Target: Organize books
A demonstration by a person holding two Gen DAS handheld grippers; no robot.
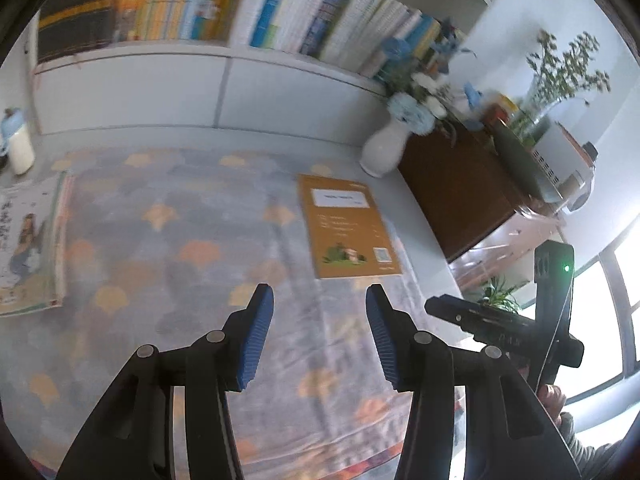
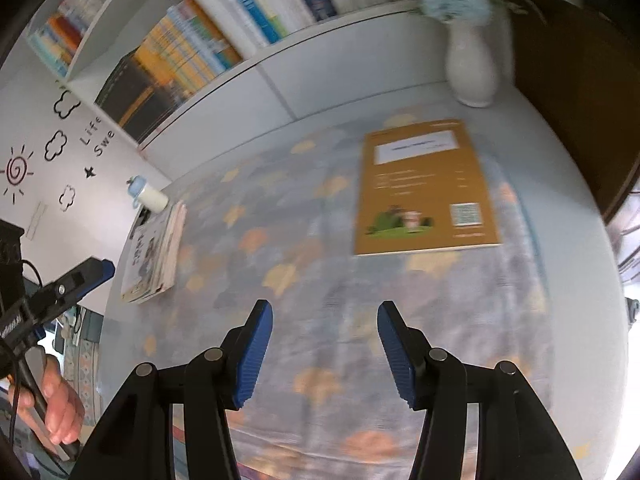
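Note:
An orange book (image 1: 347,227) (image 2: 426,190) lies flat on the patterned tablecloth, toward the right of the desk. A stack of books (image 1: 34,244) (image 2: 154,254) with an illustrated cover lies at the left edge. My left gripper (image 1: 320,308) hovers above the cloth, open, with nothing between its blue pads, short of the orange book. My right gripper (image 2: 325,322) is also open and empty, above the cloth in front of the orange book. Each gripper shows at the edge of the other's view, held by a hand (image 2: 56,412).
A white shelf (image 1: 224,52) (image 2: 248,68) full of upright books runs along the back. A white vase (image 1: 382,150) (image 2: 472,68) with flowers stands beside a dark wooden cabinet (image 1: 456,192) (image 2: 576,92) at the right. A small bottle (image 1: 18,144) (image 2: 148,196) stands at the far left.

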